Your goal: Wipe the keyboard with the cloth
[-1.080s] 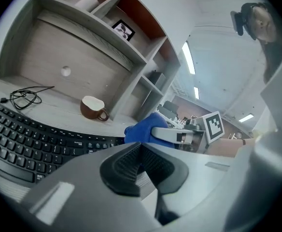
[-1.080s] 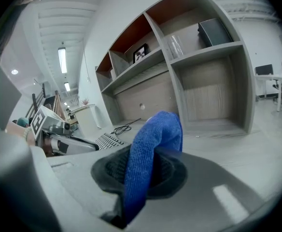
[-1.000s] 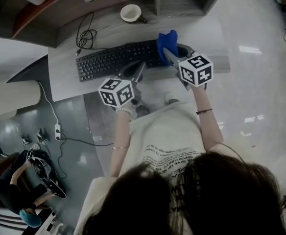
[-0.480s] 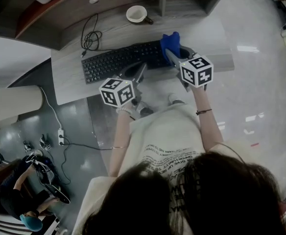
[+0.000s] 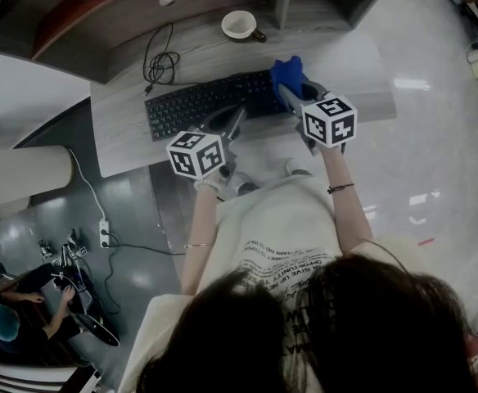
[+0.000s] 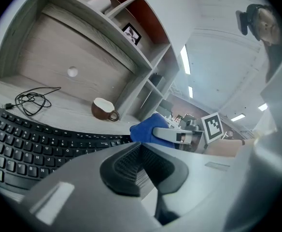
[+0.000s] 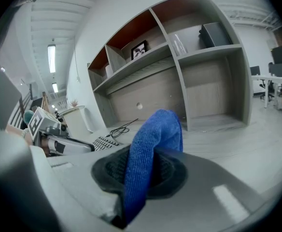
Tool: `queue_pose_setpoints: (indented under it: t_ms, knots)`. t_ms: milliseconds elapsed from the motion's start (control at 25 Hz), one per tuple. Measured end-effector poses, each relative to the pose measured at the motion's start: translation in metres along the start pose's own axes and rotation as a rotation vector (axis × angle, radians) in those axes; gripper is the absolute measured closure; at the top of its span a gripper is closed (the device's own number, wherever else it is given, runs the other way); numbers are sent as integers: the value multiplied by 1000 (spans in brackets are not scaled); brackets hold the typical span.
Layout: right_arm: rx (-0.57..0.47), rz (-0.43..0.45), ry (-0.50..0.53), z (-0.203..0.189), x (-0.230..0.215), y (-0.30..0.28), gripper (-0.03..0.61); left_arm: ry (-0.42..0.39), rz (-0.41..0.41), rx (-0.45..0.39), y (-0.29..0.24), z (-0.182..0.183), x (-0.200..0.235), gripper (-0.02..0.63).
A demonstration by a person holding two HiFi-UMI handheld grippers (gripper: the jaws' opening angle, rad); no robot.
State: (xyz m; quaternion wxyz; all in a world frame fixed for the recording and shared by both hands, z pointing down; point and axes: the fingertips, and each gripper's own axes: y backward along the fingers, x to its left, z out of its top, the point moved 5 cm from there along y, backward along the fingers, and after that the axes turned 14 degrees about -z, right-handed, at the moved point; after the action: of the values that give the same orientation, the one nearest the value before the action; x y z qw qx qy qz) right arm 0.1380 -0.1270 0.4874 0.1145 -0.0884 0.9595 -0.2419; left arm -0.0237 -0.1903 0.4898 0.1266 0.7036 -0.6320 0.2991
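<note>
The keyboard [image 5: 210, 101] lies crosswise just ahead of both grippers, long axis left to right. The right gripper [image 7: 141, 173], forearm extended, is clamped on the blue cloth [image 7: 153, 139], which projects past its tips at the keyboard's right end. The left gripper [image 6: 141, 166], jaws together and empty, hovers at the near edge. A mug [image 5: 241, 24] stands upright beyond the cloth.

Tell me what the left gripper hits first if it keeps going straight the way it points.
Most likely the keyboard: the left gripper points at its right half from the near edge. Height is unclear; if it passes over, the blue cloth could come next.
</note>
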Motion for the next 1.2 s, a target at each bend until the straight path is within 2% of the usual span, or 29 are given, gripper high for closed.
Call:
queue_pose_setpoints:
  t_ms: [1200]
  knots:
    - [-21,-52,-29,-4,53,-17,520,-2,-34,10,55,2,30,617]
